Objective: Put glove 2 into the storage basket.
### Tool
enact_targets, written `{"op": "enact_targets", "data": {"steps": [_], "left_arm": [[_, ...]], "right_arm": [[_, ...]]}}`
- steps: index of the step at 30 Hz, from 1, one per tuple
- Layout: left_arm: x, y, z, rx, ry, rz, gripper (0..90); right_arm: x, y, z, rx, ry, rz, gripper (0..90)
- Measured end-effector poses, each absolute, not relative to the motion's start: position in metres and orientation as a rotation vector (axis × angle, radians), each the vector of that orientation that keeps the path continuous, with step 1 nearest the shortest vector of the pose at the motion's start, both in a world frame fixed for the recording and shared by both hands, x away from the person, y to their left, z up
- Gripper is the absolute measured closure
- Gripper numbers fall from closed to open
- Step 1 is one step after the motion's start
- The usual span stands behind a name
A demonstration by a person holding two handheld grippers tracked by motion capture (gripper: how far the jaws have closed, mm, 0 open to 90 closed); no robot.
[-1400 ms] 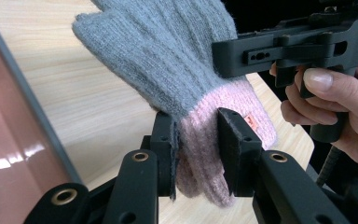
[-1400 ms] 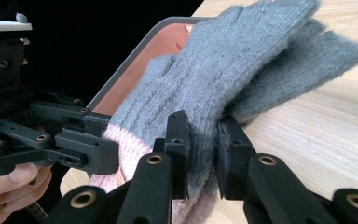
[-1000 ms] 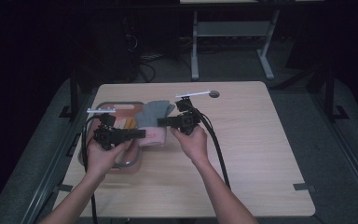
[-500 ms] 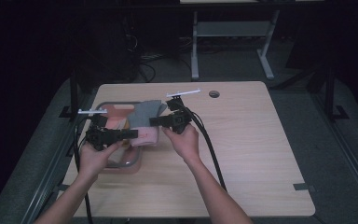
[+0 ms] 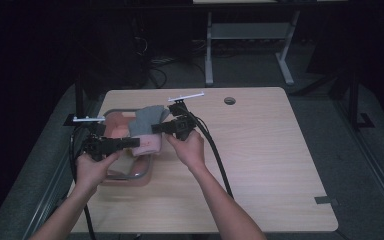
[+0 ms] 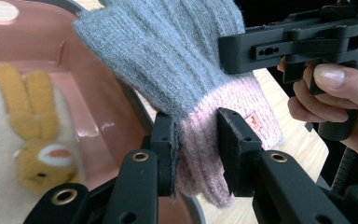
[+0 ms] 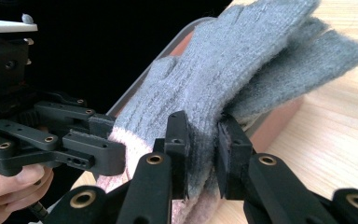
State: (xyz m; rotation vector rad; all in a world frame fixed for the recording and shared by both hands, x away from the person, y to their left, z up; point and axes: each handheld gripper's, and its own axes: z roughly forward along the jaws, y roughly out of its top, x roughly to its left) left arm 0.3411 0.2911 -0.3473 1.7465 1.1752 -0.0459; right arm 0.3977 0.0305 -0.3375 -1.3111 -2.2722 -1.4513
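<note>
The knitted glove (image 5: 147,130), grey over the hand and fingers with a pink cuff, hangs in the air between the two grippers, above the near right corner of the pink tray (image 5: 130,176) and its metal rim. Its long axis runs from the cuff, at the person's left and nearer them, up to the grey finger ends, which point away and to the right over the tray's far edge.

The left gripper (image 6: 196,154) has its fingers narrowed onto the pink cuff; in the left gripper view the pads press the knit from both sides, so the cuff is pinched between them. The right gripper (image 7: 203,154) holds the grey part just past the colour change, its fingers also narrow and clamped on the wool. The two grips sit close together along the glove, the right one just beyond the left toward the finger end, so most of the grey length lies past both pairs of fingers and is unsupported.

The coming move seems to turn on this: both hands are at the cuff end, and the free end droops toward the tray. Inside the tray lies a cream cloth with a yellow rabbit (image 6: 37,144), below and left of the glove. The wooden surface (image 5: 260,165) to the right is bare.
</note>
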Motion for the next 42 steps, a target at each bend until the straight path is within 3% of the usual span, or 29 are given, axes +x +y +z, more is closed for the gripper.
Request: {"op": "enact_targets", "data": {"steps": [42], "left_arm": [[0.333, 0.36, -0.365, 1.68, 1.29, -0.03, 68.2]], "right_arm": [[0.411, 0.104, -0.36, -1.237, -2.229, -1.411, 76.6]]}}
